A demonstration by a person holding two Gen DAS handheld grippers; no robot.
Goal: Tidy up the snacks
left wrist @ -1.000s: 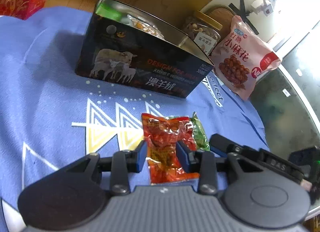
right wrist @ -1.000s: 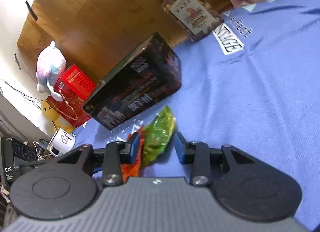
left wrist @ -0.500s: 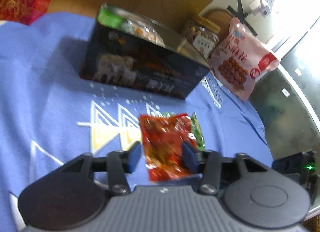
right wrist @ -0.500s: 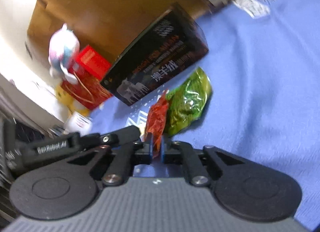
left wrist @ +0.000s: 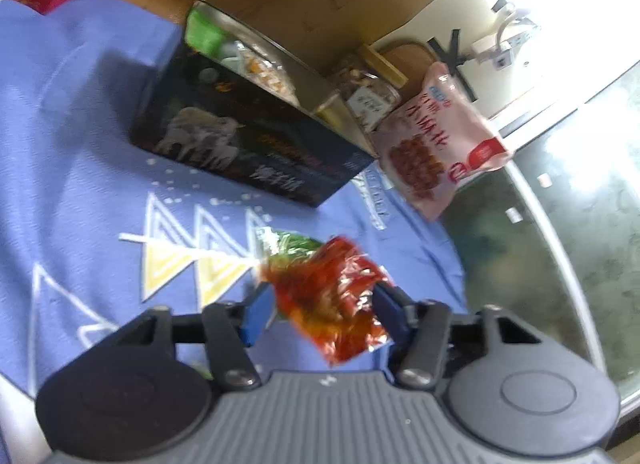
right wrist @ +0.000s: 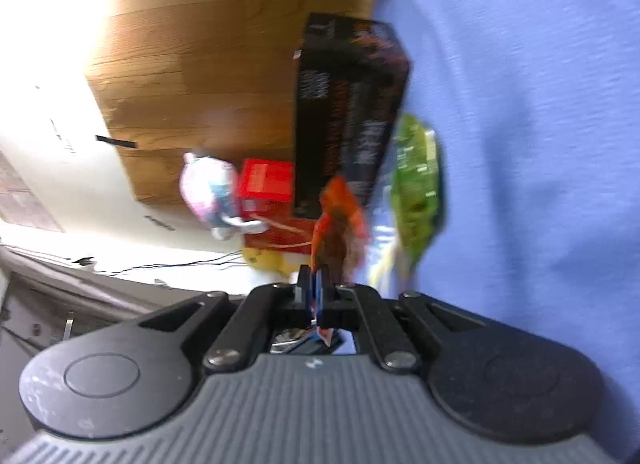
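Now the right gripper (right wrist: 314, 296) has closed on the red packet (left wrist: 334, 296), lifting it, while the left gripper (left wrist: 320, 314) is closing around it, so boxing can follow.

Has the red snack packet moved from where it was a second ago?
Yes. The red packet has come up off the blue cloth, tilting away from the green packet.
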